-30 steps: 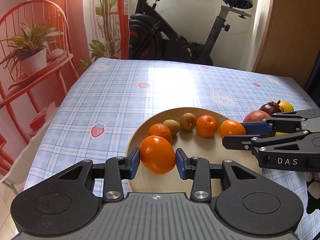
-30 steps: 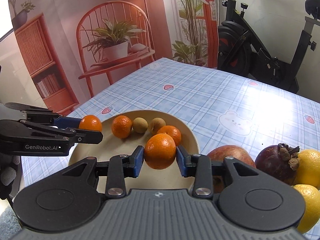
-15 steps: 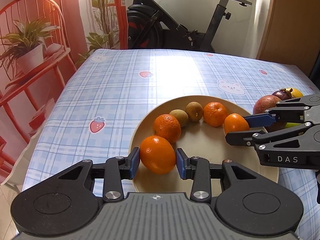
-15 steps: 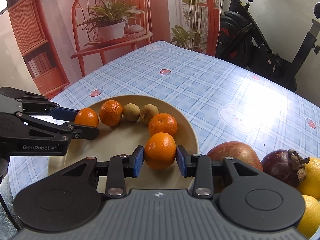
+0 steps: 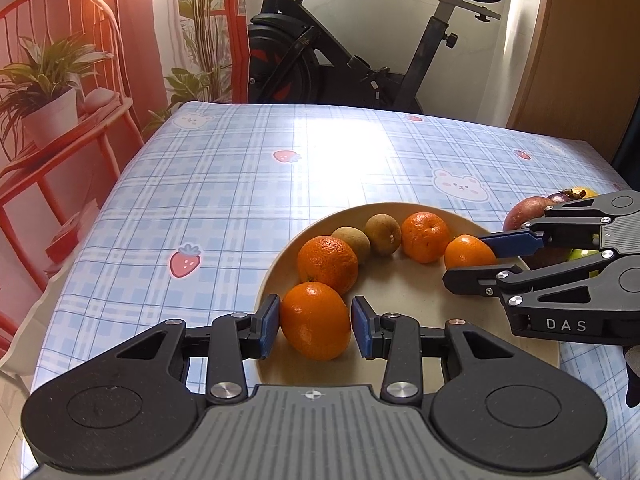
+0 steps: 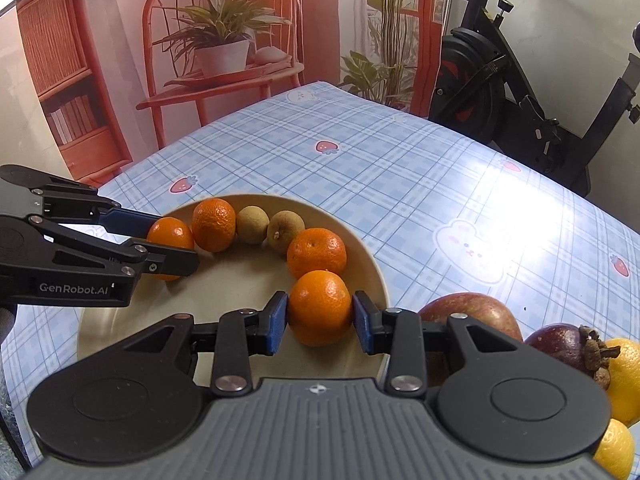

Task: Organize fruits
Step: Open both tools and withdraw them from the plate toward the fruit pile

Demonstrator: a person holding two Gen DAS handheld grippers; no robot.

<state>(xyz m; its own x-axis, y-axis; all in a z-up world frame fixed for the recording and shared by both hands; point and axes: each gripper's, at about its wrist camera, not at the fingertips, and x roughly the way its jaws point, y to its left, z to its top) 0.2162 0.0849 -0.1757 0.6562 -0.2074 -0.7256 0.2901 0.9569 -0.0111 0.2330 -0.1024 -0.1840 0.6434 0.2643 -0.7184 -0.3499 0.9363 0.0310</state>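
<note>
left wrist view: left gripper (image 5: 315,325) pinching an orange (image 5: 315,321) between blue pads, low over the near-left part of the beige plate (image 5: 404,296). right wrist view: right gripper (image 6: 320,323) pinching a second orange (image 6: 320,307) at the plate's right rim. on the plate between them, in an arc: orange, two brown kiwis (image 5: 367,234), orange. off the plate, on the checked table (image 5: 240,184) to the right: red apple (image 6: 472,312), dark mangosteen (image 6: 568,344), lemons (image 6: 624,380). exercise bike (image 5: 360,52) behind the table.
</note>
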